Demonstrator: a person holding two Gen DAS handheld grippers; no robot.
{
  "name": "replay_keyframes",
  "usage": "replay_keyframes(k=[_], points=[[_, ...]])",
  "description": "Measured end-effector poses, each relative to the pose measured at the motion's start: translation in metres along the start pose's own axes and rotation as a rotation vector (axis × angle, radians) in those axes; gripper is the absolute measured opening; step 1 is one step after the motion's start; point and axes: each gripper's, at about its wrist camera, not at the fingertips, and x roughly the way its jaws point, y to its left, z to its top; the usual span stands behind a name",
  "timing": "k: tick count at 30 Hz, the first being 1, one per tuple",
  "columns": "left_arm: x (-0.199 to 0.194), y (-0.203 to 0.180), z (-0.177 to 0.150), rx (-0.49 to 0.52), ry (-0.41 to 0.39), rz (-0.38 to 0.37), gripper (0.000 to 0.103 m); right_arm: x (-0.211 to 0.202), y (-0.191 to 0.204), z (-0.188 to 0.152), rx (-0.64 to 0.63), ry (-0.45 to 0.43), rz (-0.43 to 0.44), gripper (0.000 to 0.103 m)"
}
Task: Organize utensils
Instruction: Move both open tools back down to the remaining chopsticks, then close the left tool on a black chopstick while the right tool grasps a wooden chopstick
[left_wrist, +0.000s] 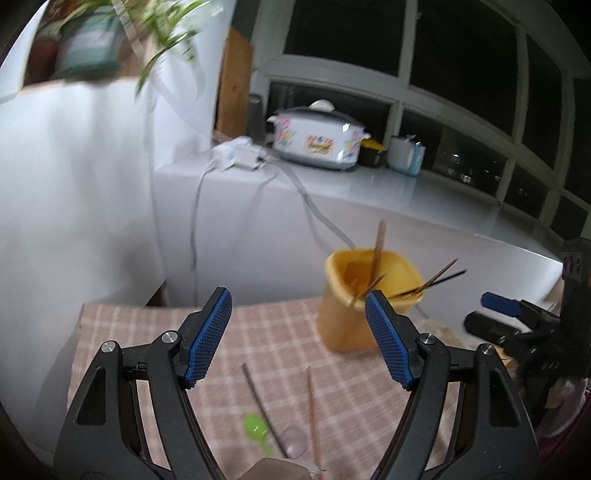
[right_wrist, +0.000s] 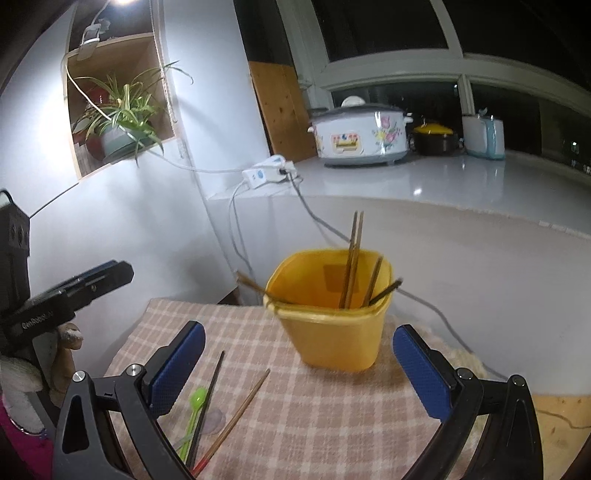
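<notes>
A yellow cup (right_wrist: 338, 332) stands on the checked cloth (right_wrist: 332, 413) and holds several chopsticks (right_wrist: 352, 269); it also shows in the left wrist view (left_wrist: 364, 302). A dark chopstick (right_wrist: 207, 402), a brown chopstick (right_wrist: 238, 413), a green spoon (right_wrist: 194, 410) and a clear spoon (right_wrist: 214, 421) lie on the cloth in front of the cup. In the left wrist view they lie low: dark chopstick (left_wrist: 260, 398), brown chopstick (left_wrist: 313, 410), green spoon (left_wrist: 255, 428). My left gripper (left_wrist: 299, 306) is open and empty above them. My right gripper (right_wrist: 299, 349) is open and empty, facing the cup.
A white counter (right_wrist: 424, 181) behind the table carries a flowered cooker (right_wrist: 360, 134), a black pot with a yellow lid (right_wrist: 434, 138), a power strip (right_wrist: 269, 171) and cables. A plant (right_wrist: 118, 114) sits in a wall niche. The table's left edge drops off.
</notes>
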Motion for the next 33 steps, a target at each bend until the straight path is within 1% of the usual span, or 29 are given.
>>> replay_keyframes(k=[4,8,10,11,13,15,16,17,19,21,23,25,26,28,31,33], points=[[0.008,0.027,-0.023,-0.045,0.059,0.039,0.077,0.011,0.003,-0.013,0.007,0.045,0.018,0.103],[0.019,0.05,-0.05,-0.096,0.123,0.053,0.077,0.027,0.008,-0.028,0.012,0.103,0.031,0.103],[0.022,0.058,-0.061,-0.117,0.148,0.053,0.076,0.035,0.01,-0.035,0.017,0.134,0.047,0.1],[0.025,0.062,-0.067,-0.134,0.166,0.046,0.069,0.043,0.012,-0.039,0.022,0.161,0.056,0.098],[0.032,0.068,-0.077,-0.158,0.203,0.037,0.061,0.054,0.014,-0.047,0.025,0.2,0.06,0.095],[0.038,0.072,-0.086,-0.172,0.232,0.032,0.054,0.066,0.016,-0.053,0.03,0.237,0.062,0.095],[0.041,0.073,-0.09,-0.18,0.246,0.027,0.051,0.073,0.017,-0.057,0.033,0.258,0.064,0.09],[0.046,0.075,-0.094,-0.19,0.263,0.015,0.049,0.079,0.019,-0.061,0.037,0.281,0.064,0.083],[0.051,0.077,-0.098,-0.202,0.285,-0.004,0.041,0.093,0.021,-0.068,0.043,0.332,0.062,0.075],[0.059,0.074,-0.1,-0.201,0.312,-0.022,0.036,0.107,0.021,-0.072,0.071,0.377,0.066,0.065],[0.069,0.07,-0.101,-0.189,0.343,-0.039,0.029,0.119,0.021,-0.075,0.106,0.422,0.083,0.048],[0.079,0.066,-0.102,-0.177,0.373,-0.05,0.027,0.131,0.024,-0.079,0.132,0.457,0.085,0.043],[0.085,0.064,-0.103,-0.172,0.389,-0.053,0.023,0.136,0.027,-0.081,0.139,0.467,0.083,0.041],[0.097,0.061,-0.104,-0.163,0.418,-0.057,0.021,0.145,0.033,-0.083,0.149,0.487,0.092,0.036],[0.112,0.059,-0.107,-0.158,0.461,-0.047,0.016,0.16,0.039,-0.085,0.158,0.515,0.088,0.032],[0.121,0.059,-0.109,-0.154,0.483,-0.034,0.015,0.17,0.041,-0.085,0.171,0.535,0.085,0.027]])
